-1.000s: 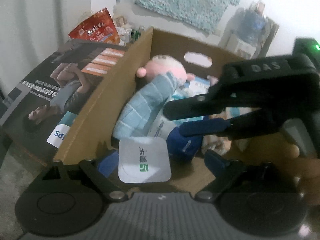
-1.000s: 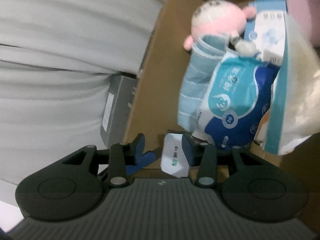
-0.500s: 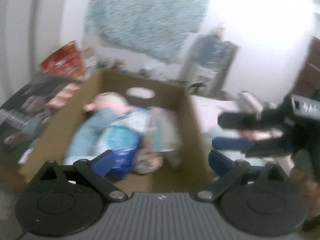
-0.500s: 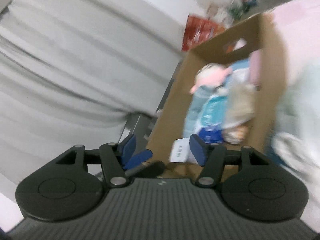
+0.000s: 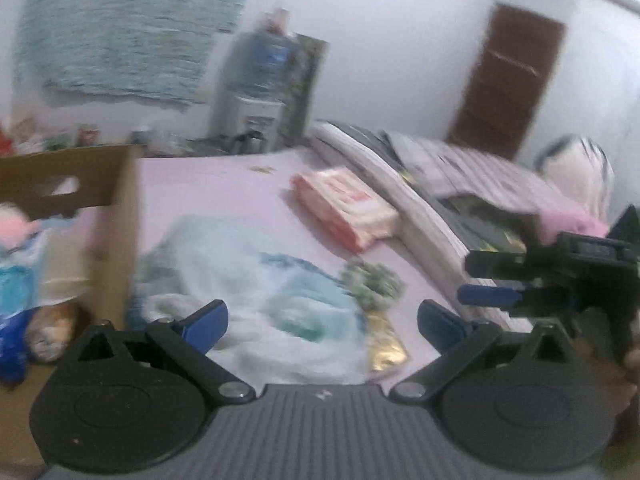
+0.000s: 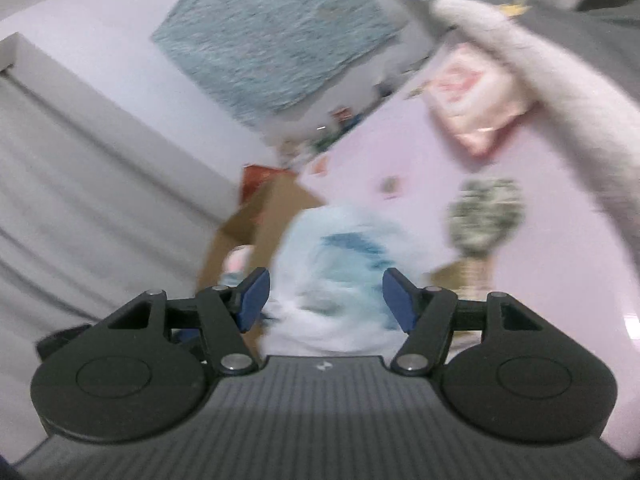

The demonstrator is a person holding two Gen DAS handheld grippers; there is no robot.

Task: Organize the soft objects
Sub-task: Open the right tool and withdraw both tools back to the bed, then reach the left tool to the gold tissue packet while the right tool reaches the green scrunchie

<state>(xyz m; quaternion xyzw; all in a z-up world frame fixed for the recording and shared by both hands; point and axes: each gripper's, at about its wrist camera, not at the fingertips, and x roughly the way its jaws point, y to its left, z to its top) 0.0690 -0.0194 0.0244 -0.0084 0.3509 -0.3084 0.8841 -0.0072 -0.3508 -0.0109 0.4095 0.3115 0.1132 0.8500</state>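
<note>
Both grippers have swung away from the brown cardboard box (image 5: 120, 208) and now face the pink bed. The left gripper (image 5: 320, 320) is wide open and holds nothing. The right gripper (image 6: 326, 300) is opening, with nothing between its jaws. A soft white and blue plastic pack (image 5: 256, 276) lies just beside the box. It looks like the next thing to go in.
</note>
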